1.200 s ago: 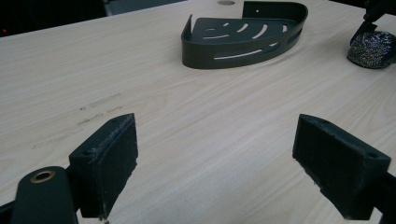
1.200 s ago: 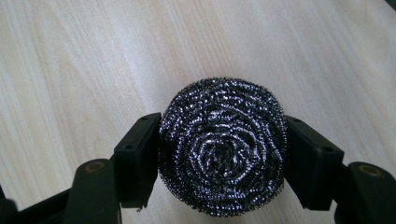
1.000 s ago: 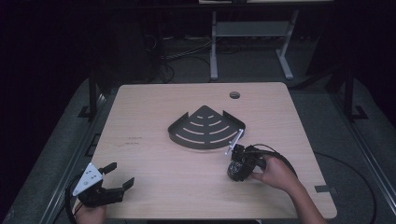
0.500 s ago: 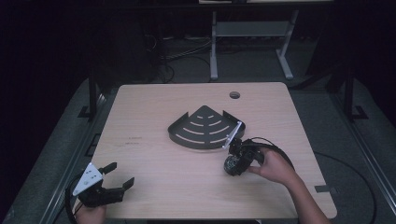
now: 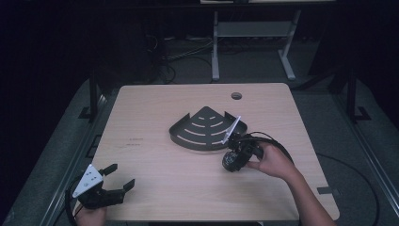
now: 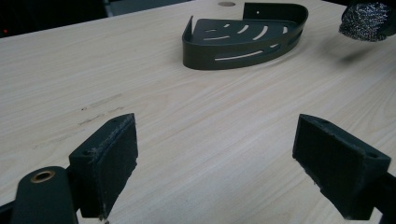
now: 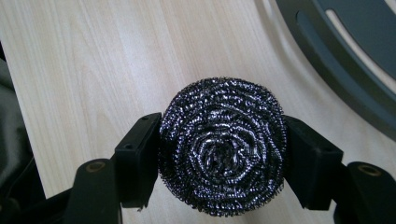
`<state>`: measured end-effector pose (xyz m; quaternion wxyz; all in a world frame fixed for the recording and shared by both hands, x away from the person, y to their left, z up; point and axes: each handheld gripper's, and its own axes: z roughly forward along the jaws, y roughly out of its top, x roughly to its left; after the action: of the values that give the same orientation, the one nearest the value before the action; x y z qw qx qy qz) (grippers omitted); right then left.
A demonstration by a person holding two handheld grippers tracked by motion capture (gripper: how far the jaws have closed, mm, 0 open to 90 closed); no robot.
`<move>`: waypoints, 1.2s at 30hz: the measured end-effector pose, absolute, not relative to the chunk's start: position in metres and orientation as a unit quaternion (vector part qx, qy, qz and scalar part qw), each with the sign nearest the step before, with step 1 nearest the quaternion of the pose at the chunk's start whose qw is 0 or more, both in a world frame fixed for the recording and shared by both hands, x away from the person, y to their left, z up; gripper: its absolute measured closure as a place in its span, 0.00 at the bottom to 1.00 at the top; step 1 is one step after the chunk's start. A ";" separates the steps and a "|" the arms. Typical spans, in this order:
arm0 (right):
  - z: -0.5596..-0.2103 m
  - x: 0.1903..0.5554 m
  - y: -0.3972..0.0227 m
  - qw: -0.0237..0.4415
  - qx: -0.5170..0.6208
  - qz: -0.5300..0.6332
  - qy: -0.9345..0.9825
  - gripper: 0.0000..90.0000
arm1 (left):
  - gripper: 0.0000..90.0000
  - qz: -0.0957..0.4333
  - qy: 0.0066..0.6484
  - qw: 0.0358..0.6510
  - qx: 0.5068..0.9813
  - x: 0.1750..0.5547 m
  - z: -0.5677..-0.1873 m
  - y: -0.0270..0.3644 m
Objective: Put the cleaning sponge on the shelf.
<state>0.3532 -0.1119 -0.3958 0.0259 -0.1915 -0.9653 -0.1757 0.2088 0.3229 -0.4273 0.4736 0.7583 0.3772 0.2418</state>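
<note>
A round steel-wool scourer (image 7: 222, 144) sits squeezed between the two black jaws of my right gripper (image 7: 222, 156), lifted off the wooden table. From above, that gripper (image 5: 231, 161) hangs just right of and in front of a dark fan-shaped slotted tray (image 5: 204, 129) in the table's middle; the scourer (image 5: 230, 162) is the dark ball at its tip. My left gripper (image 5: 120, 178) rests at the front left corner, jaws wide open with nothing between them. In the left gripper view the gripper (image 6: 215, 163) faces the tray (image 6: 243, 39), and the scourer (image 6: 366, 21) hangs at the top right.
The table (image 5: 155, 155) is pale wood with a round cable hole (image 5: 236, 95) near its far edge. A cable loops from the right gripper around the person's right hand (image 5: 273, 162). Dark floor and a metal stand lie beyond the table.
The right gripper has risen with the scourer and drifted a little toward the tray. The left gripper has stayed put.
</note>
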 end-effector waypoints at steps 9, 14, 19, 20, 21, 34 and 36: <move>-0.388 0.361 -0.106 0.030 -0.189 -0.177 -0.965 0.38 | 0.15 0.242 0.376 0.474 0.759 0.209 -0.427 0.322; -0.385 0.363 -0.104 0.028 -0.187 -0.176 -0.966 0.38 | 0.15 0.242 0.376 0.474 0.758 0.209 -0.427 0.323; -0.382 0.367 -0.102 0.027 -0.185 -0.177 -0.966 0.37 | 0.15 0.241 0.377 0.474 0.758 0.209 -0.427 0.323; -0.382 0.367 -0.102 0.027 -0.185 -0.177 -0.966 0.37 | 0.15 0.241 0.377 0.474 0.758 0.209 -0.427 0.323; -0.381 0.368 -0.101 0.028 -0.186 -0.177 -0.966 0.37 | 0.15 0.242 0.377 0.474 0.758 0.209 -0.427 0.323; -0.366 0.378 -0.095 0.020 -0.182 -0.180 -0.967 0.38 | 0.15 0.241 0.376 0.474 0.759 0.209 -0.427 0.323; -0.365 0.380 -0.094 0.023 -0.182 -0.183 -0.966 0.38 | 0.15 0.241 0.376 0.474 0.759 0.209 -0.427 0.323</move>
<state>0.3796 -0.0945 -0.3653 0.0229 -0.1822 -0.9659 -0.1827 0.2091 0.3227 -0.4272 0.4744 0.7587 0.3759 0.2408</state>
